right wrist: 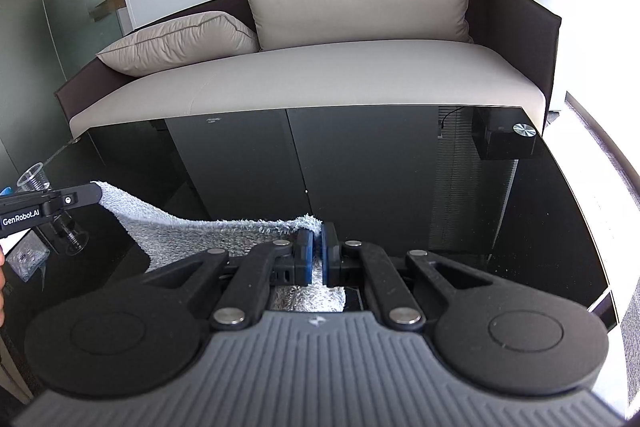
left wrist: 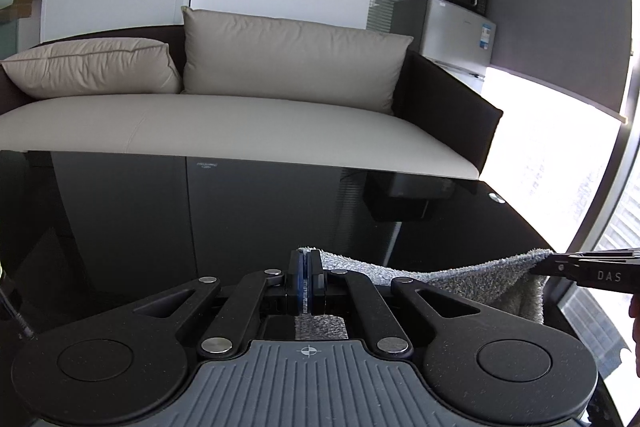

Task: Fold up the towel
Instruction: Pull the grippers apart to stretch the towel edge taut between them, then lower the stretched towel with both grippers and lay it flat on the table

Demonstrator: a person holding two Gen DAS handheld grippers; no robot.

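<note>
A grey terry towel (left wrist: 472, 277) hangs stretched between my two grippers above a black glass table (left wrist: 200, 219). My left gripper (left wrist: 307, 259) is shut on one top corner of the towel, blue pads pressed together on the cloth. The right gripper (left wrist: 540, 267) shows at the right edge of the left wrist view, pinching the other corner. In the right wrist view my right gripper (right wrist: 318, 227) is shut on its towel (right wrist: 192, 231) corner, and the left gripper (right wrist: 98, 193) holds the far corner at the left. The towel sags between them; its lower part is hidden under the grippers.
A beige sofa (left wrist: 240, 123) with two cushions stands right behind the black glass table (right wrist: 400, 187). Clear plastic cups (right wrist: 36, 181) and a small clear bag (right wrist: 26, 257) sit at the table's left side. A fridge (left wrist: 460, 31) with a microwave on top stands at back right.
</note>
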